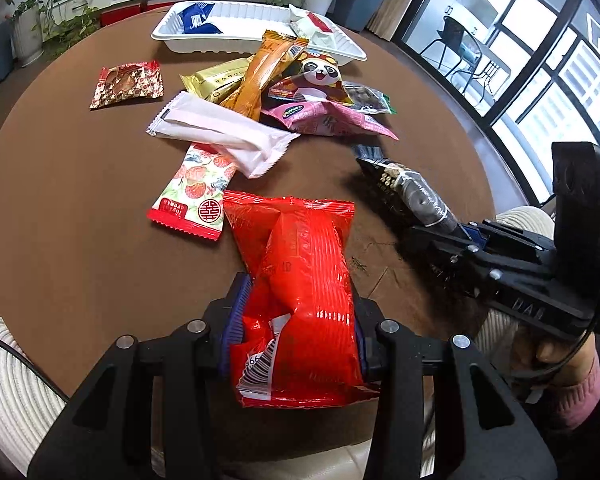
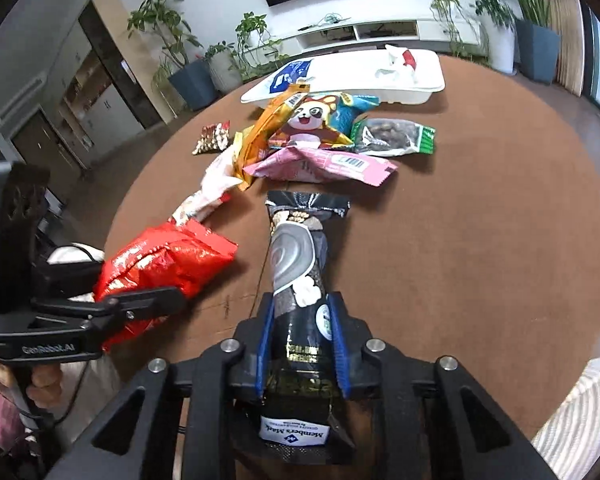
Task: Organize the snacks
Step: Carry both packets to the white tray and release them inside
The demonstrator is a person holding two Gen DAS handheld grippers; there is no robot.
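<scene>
Snacks: most sit in a loose pile mid-counter (image 1: 60, 184), between the near edge and the white tray (image 1: 204, 42) at the far edge.

Left gripper (image 1: 296, 308): jaws partly closed, pads pressing both sides of a red crinkled bag (image 1: 296, 264). Bag points out toward the pile over the near part of the counter; can't tell whether its far end touches the surface.

Right gripper (image 2: 302, 320): jaws nearly closed, clamped on the lower half of a black snack pack (image 2: 300, 256) with a grey swirl print. Pack points toward the pile; its far end is just short of the pink packet (image 2: 324, 164). White label end sticks out behind the jaws.

Pile, from the left wrist view:
- white long wrapper (image 1: 224, 132) lying diagonally, its end overlapping the strawberry-print packet (image 1: 196, 192)
- strawberry packet just beside the red bag's far corner
- orange stick pack (image 1: 260, 76) leaning over the gold pack (image 1: 216, 78)
- panda-print bag (image 1: 316, 76) on top of the pink one
- clear bag of dark nuts (image 2: 396, 136) with green ends, right side of the pile
- small red-and-gold patterned packet (image 1: 128, 84) apart on the left

Tray holds a blue packet (image 1: 198, 18) at its left end and a white-and-red wrapper (image 1: 314, 28) at its right end; middle is bare.

Cream knit sleeve visible at both frame edges.
</scene>
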